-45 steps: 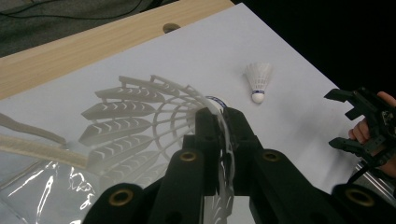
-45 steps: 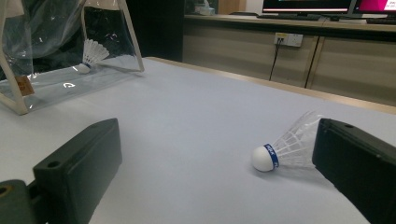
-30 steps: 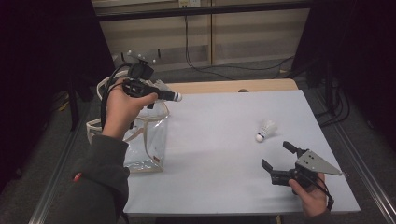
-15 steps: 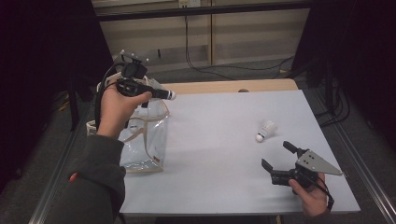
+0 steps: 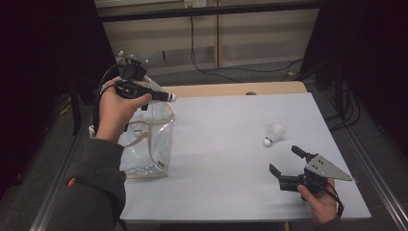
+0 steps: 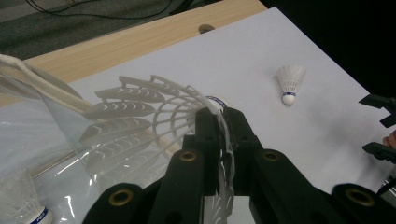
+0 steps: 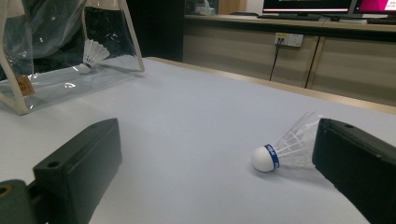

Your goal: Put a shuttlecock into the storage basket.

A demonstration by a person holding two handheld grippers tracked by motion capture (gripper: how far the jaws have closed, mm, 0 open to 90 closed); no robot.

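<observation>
My left fingers [image 6: 219, 135] pinch a white feathered shuttlecock [image 6: 154, 116] above the clear plastic bag [image 5: 144, 139]; next, lower and release. My right fingers [image 5: 287, 162] gape empty.

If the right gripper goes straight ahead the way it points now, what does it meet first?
Probably the shuttlecock on the table: the right gripper, with its jaws open, points toward it. It lies slightly to one side, so the gripper may pass beside it.

white table top [image 5: 226, 159], wood strip [image 5: 231, 89] along far edge, cables [image 5: 211, 67] on floor, monitors [image 7: 322, 5] on bench.
</observation>
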